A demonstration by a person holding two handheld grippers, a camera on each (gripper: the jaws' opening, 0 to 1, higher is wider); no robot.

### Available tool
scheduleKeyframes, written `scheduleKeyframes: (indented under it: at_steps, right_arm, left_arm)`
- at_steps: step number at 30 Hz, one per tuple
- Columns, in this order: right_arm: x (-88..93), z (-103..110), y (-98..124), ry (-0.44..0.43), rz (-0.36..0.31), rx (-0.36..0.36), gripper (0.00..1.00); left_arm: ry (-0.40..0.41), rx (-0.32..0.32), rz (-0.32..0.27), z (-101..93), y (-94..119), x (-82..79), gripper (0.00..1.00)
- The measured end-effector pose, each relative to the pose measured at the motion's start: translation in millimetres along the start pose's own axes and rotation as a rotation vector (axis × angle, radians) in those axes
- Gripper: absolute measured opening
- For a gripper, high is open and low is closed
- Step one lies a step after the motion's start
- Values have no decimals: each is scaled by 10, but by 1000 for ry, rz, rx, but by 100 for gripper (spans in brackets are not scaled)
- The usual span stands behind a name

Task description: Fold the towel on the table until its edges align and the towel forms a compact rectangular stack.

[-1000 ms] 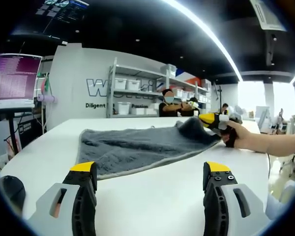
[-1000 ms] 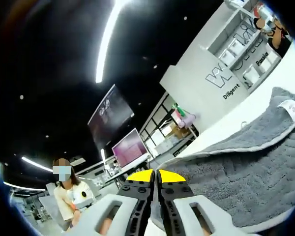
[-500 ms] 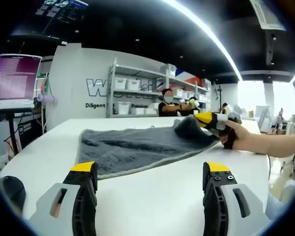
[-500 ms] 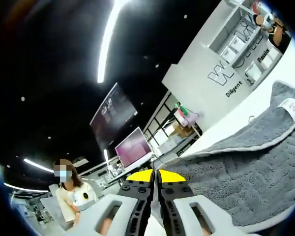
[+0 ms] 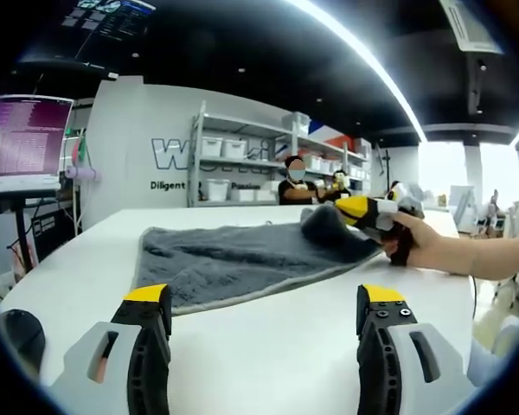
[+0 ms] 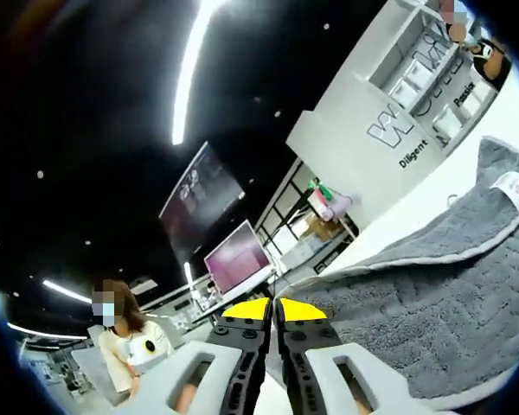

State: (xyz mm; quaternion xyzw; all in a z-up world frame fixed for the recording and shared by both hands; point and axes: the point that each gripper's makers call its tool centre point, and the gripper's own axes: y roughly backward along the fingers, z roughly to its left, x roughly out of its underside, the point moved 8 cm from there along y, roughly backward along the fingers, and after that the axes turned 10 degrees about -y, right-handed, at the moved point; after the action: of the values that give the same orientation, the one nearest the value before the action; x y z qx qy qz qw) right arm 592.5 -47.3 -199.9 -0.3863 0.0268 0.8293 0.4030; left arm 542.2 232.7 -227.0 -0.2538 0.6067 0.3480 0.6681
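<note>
Monitor (image 5: pixel 24 137): at far left of the left gripper view, lit pink with lines of text, standing beyond the tabletop edge.
Left gripper (image 5: pixel 264 303): at the bottom of its own view, jaws wide apart, yellow tips up, nothing between them, poised over bare white tabletop (image 5: pixel 268 346) just short of the towel's near edge.
Towel (image 5: pixel 242 255): dark grey with a paler hem, spread flat across the middle of the tabletop, left corners lying down, right end lifted into a bunched hump.
Shelving rack (image 5: pixel 242 164): behind the towel against a white wall with partial lettering, white bins on its shelves.
Seated person (image 5: pixel 296 183): beyond the far tabletop edge, in dark clothing.
Right gripper (image 5: pixel 363 212): at right of the left gripper view, yellow-tipped, gripping the raised right end of the towel; held in a hand (image 5: pixel 419 242) whose forearm runs off to the right.
Right gripper view: jaws closed together on towel fabric, yellow tips (image 6: pixel 272 309) almost touching; grey towel (image 6: pixel 432 303) stretching away to the right, white label (image 6: pixel 509 184) near its far hem; standing person (image 6: pixel 130 354) in pale top at lower left.
</note>
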Motion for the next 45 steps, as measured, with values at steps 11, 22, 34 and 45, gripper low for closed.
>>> scheduleKeyframes:
  at_steps: [11, 22, 34, 45]
  right_arm:
    - [80, 41, -52, 3, -2, 4, 0]
    - [146, 66, -150, 3, 7, 3, 0]
    - [229, 105, -250, 4, 22, -1, 0]
    - [219, 70, -284, 14, 49, 4, 0]
  left_arm:
    - [-1, 1, 0, 7, -1, -3, 86]
    - [-5, 2, 3, -4, 0, -1, 86]
    - [-10, 4, 6, -6, -3, 0, 86]
    - [-12, 3, 8, -15, -3, 5, 85]
